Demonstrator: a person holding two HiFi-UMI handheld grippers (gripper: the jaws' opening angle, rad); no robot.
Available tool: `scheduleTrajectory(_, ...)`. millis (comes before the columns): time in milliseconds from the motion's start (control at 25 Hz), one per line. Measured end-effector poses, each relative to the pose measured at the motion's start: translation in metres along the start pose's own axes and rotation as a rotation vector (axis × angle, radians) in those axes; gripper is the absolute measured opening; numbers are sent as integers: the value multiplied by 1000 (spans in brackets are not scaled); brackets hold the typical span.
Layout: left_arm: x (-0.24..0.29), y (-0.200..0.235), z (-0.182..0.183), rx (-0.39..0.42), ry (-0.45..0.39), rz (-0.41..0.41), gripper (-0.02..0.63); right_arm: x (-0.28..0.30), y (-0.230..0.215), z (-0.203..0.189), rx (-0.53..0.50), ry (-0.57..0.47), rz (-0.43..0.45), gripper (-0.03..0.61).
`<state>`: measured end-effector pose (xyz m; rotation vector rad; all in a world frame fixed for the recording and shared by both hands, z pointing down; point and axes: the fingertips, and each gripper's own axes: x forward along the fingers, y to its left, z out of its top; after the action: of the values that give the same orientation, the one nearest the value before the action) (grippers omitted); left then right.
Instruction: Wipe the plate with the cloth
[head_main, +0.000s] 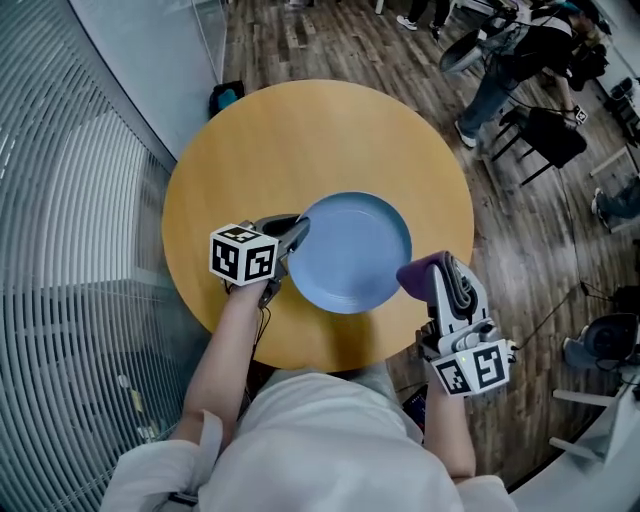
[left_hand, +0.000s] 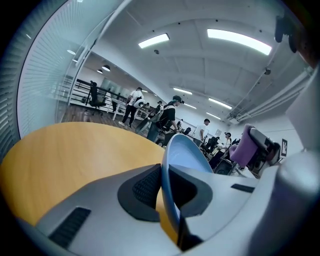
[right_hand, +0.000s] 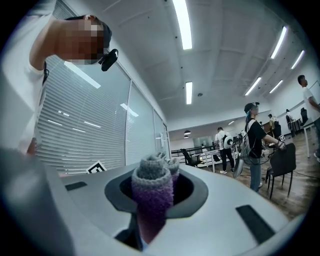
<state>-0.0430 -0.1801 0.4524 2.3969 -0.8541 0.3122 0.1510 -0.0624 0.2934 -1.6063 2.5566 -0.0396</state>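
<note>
Firmly pinches left rim of round pale-blue plate (head_main: 355, 250) in left gripper (head_main: 296, 232), mid-frame | squeezes soft rolled purple cloth (head_main: 418, 272) in right gripper (right_hand: 155, 192) | likely stiff, slick, breakable; best kept by rim

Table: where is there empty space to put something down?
The far half of the table, from the blue plate to the far rim, is bare wood. A narrower bare strip lies between the left gripper and the left rim. The near side is crowded: plate, left gripper, right gripper holding the purple cloth.

No readable text, only square markers
</note>
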Motion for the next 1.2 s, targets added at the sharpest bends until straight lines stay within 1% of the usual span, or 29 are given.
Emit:
scheduleTrajectory(240, -15, -21, 28, 47, -58, -27, 28, -1, 5, 10, -37, -9, -4, 87)
scheduleTrajectory(360, -18, -38, 36, 88, -82, -29, 28, -8, 3, 12, -60, -12, 0, 87)
scheduleTrajectory(520, -20, -63, 48, 147, -91, -23, 28, -16, -5, 18, -91, -4, -1, 87)
scheduleTrajectory(640, -25, -70, 53, 164, -94, -23, 28, -12, -3, 20, -119, 6, 0, 87)
scheduleTrajectory(800, -26, -73, 53, 174, -85, -25, 26, -4, -1, 17, -144, 35, 5, 87)
scheduleTrajectory(1080, -24, -76, 46, 216, -59, -17, 26, 12, 8, 4, -194, 98, 37, 87)
scheduleTrajectory(1200, -24, -74, 40, 220, -55, -10, 25, 21, 14, -5, -235, 129, 49, 87)
